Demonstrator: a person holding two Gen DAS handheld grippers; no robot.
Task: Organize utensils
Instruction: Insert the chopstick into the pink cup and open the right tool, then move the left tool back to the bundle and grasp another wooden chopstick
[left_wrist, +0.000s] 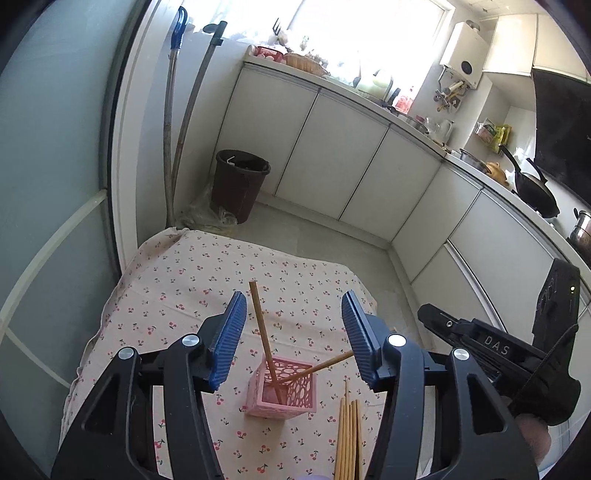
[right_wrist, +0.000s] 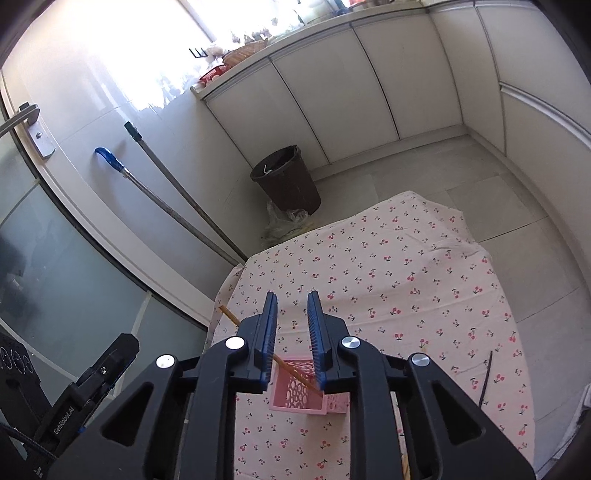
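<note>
1. Left gripper (left_wrist: 293, 341) nearest cam in left wrist view: blue pads wide apart, nothing btwn them, hovering above pink holder (left_wrist: 282, 387).
2. Pink holder = square perforated box, upright on cherry-print cloth (left_wrist: 207, 273), sits below & btwn left gripper's pads in that view.
3. Two chopsticks in holder: one (left_wrist: 263, 332) stands steep, leaning away from cam; other (left_wrist: 317, 368) lies low, tip out over holder's right rim toward the right pad.
4. Bundle of loose chopsticks (left_wrist: 347, 435) flat on cloth just right of holder, near side.
5. Right gripper (right_wrist: 292, 332) in right wrist view: pads a little apart, not pressing anything; directly over holder (right_wrist: 299, 397).
6. Chopstick (right_wrist: 271, 352) crosses diagonally under right gripper's pads, lower end inside holder, upper end out past holder's left side. Contact w/ pads: can't tell for sure, looks free.
7. Thin dark stick (right_wrist: 487, 376) on cloth well right of holder.
8. Brown bin (right_wrist: 286, 179) on floor beyond cloth, far side from holder; two mop handles (right_wrist: 177, 192) lean on wall left of bin.
</note>
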